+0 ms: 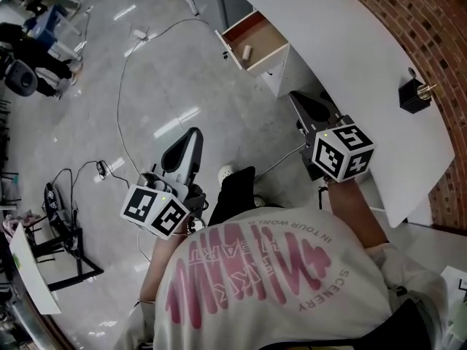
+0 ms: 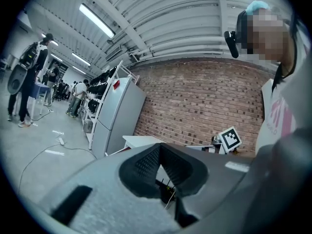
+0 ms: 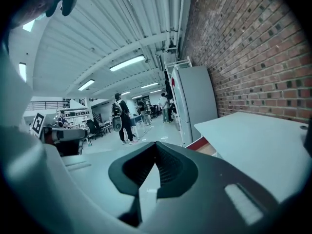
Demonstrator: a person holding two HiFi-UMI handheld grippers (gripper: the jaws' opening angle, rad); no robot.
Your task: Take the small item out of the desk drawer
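I am looking down on the white desk (image 1: 350, 42), and its wooden drawer (image 1: 263, 29) is standing open, jutting out from the desk's far left edge. I am holding both tongs well short of it, on the near side. The right gripper (image 1: 298, 98) is running just beside the desk's near left edge with its jaws pressed together and nothing between them. The left gripper (image 1: 193, 134) is hanging out over the floor, also closed on nothing. The small item (image 1: 246, 51), a pale stubby piece, is lying loose on the drawer bottom close to the front panel. Its long axis seems to be running roughly along that panel, though it is too small for me to be sure. It is lying ahead of both tongs, and I am judging the right one nearer, so that hand is looking better placed for the reach, with its jaws needing to spread first.
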